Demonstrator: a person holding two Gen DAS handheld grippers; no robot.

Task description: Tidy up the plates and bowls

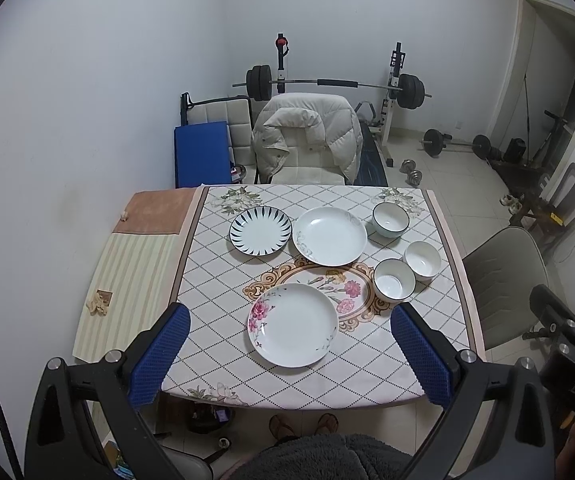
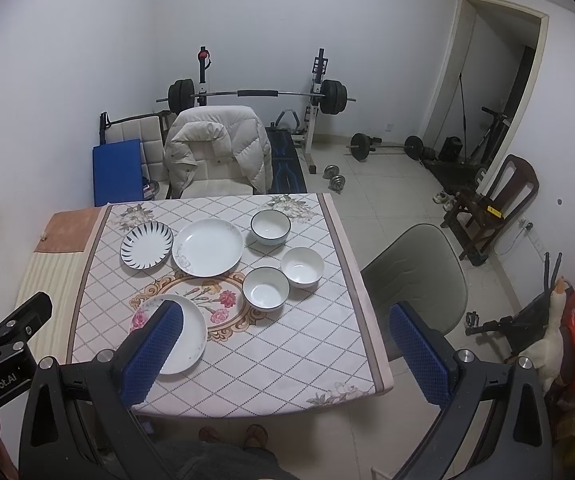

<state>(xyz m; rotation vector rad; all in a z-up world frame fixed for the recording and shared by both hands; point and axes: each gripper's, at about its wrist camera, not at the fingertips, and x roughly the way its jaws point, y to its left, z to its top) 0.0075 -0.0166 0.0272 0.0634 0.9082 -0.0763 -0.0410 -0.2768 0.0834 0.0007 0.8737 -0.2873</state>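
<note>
On the table (image 1: 215,352) lie three plates: a pink-flowered plate (image 1: 292,325) nearest me, a plain white plate (image 1: 329,235) behind it, and a blue-striped plate (image 1: 260,230) at the back left. Three bowls stand to the right: a dark-rimmed bowl (image 1: 390,219) at the back and two white bowls (image 1: 394,285) (image 1: 422,261) side by side. My left gripper (image 1: 287,320) is open, high above the near table edge. My right gripper (image 2: 283,320) is open, above the table's near right side. In the right wrist view its left finger (image 2: 155,344) covers part of the flowered plate (image 2: 191,332).
A chair with a cream jacket (image 1: 307,140) stands behind the table, and a grey chair (image 1: 503,280) at its right. A towel-covered surface (image 1: 127,280) adjoins the table's left. A barbell rack (image 1: 335,84) and weights fill the back of the room.
</note>
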